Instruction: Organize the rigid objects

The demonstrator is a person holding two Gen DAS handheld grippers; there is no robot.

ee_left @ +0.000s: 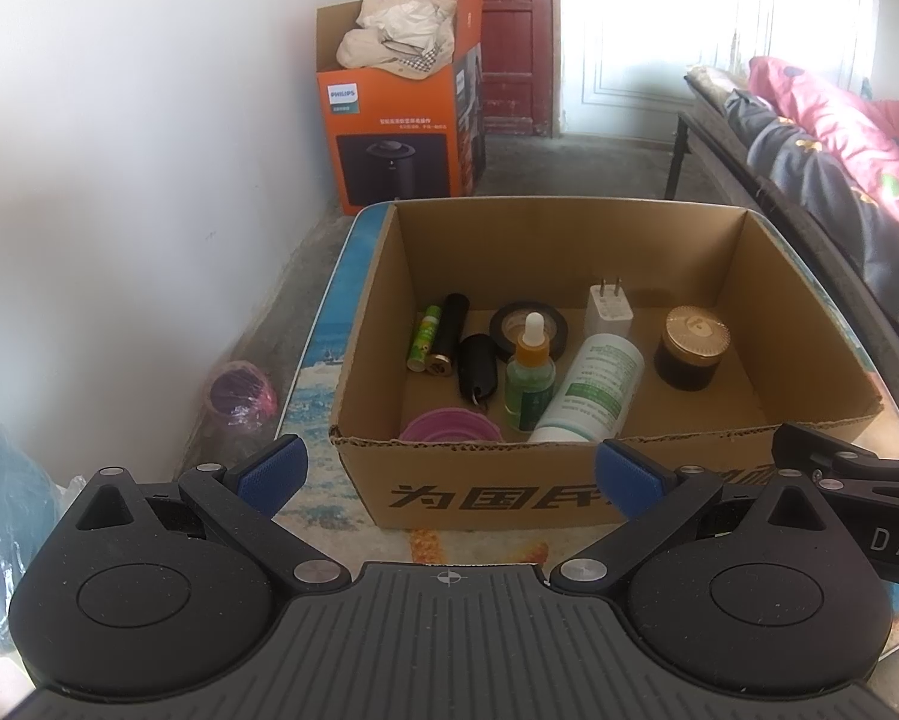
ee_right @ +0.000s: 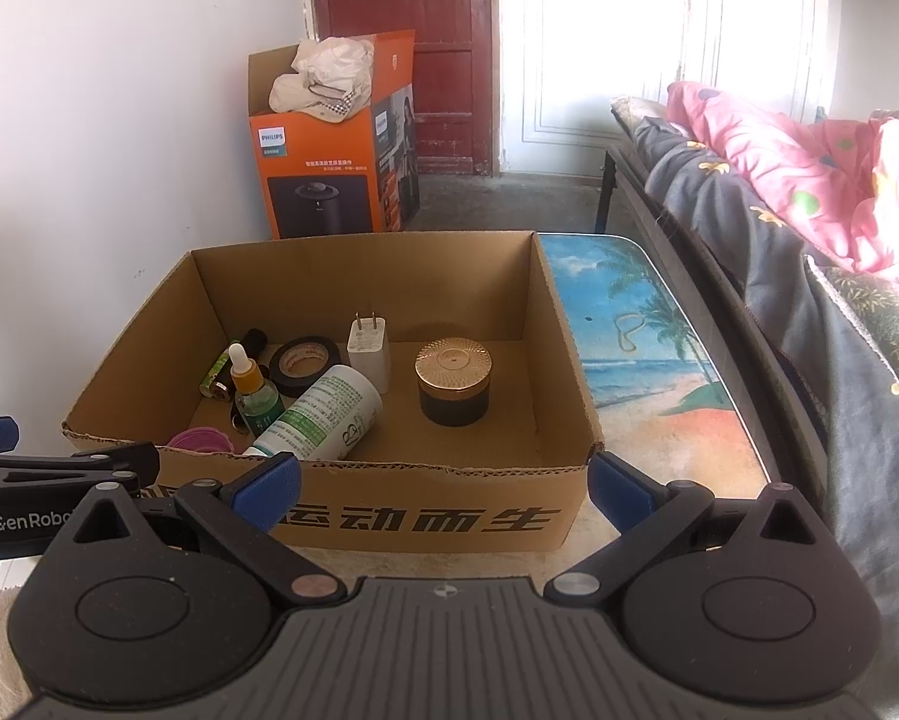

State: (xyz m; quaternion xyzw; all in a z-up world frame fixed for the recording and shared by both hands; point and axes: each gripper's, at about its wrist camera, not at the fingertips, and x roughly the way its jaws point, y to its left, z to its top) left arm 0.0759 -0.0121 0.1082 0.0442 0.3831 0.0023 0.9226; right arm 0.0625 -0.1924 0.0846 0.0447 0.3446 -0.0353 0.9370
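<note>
- While I hold both tools in front of the cardboard box, my left gripper and my right gripper are both spread wide and carry nothing
- All the small things lie inside the box, beyond its near wall: the white bottle lies on its side beside the standing dropper bottle, and the gold-lid jar stands apart toward the right wall
- The white bottle's long axis runs from the near wall diagonally toward the far right corner
- I judge the right gripper is nearer to the jar, the left one nearer to the bottles
</note>
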